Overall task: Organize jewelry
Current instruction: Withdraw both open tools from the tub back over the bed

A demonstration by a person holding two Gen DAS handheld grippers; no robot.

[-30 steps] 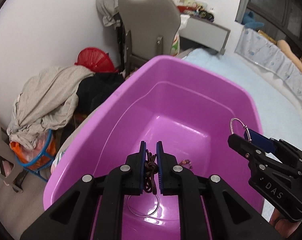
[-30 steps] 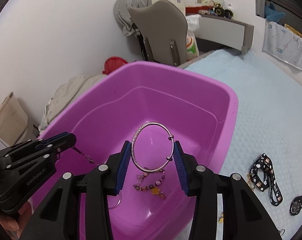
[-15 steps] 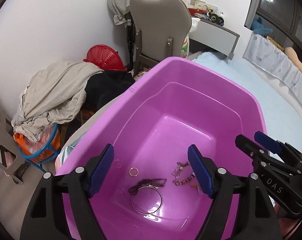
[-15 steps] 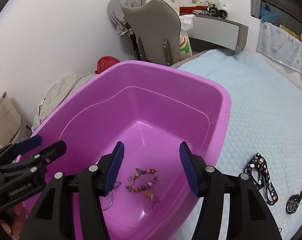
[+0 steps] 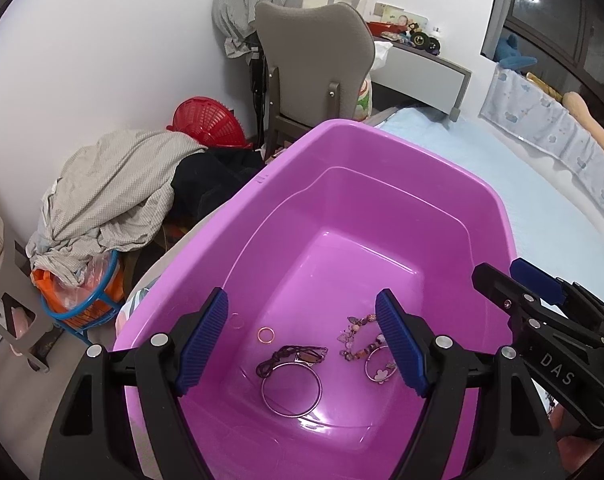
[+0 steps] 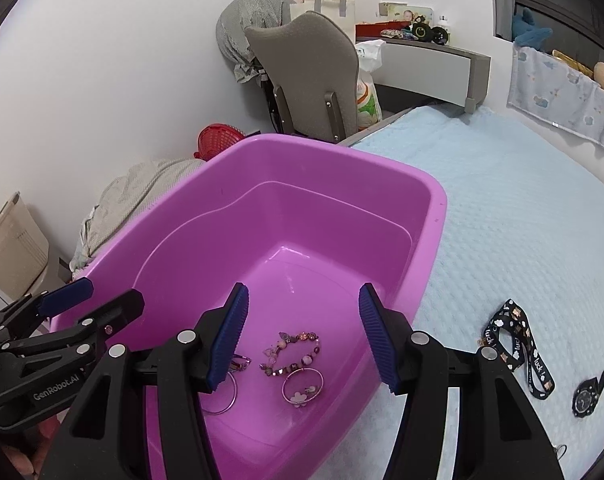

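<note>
Both grippers are spread wide and hold nothing. The left gripper (image 5: 302, 344) hangs above the near end of the tub (image 5: 382, 136). Between and below its fingers lie a large bangle (image 5: 291, 390), a dark cord (image 5: 292, 356) touching the bangle's far edge, and a small gold ring (image 5: 266, 335) a little beyond. Under its right finger are a bead bracelet (image 5: 358, 338) and a charm hoop (image 5: 379, 368).

The right gripper (image 6: 304, 336) hangs over the same end of the tub. The bead bracelet and the charm hoop lie below the gap between its fingers.

Outward to its right, on the blue bed cover (image 6: 522, 208), a strap (image 6: 520, 348) and a watch (image 6: 586, 398) lie well outside the tub.

I judge that one drop-off step is complete. The next move probably calls for the right gripper to swing right, come down over the strap or the watch, and close on it.
</note>
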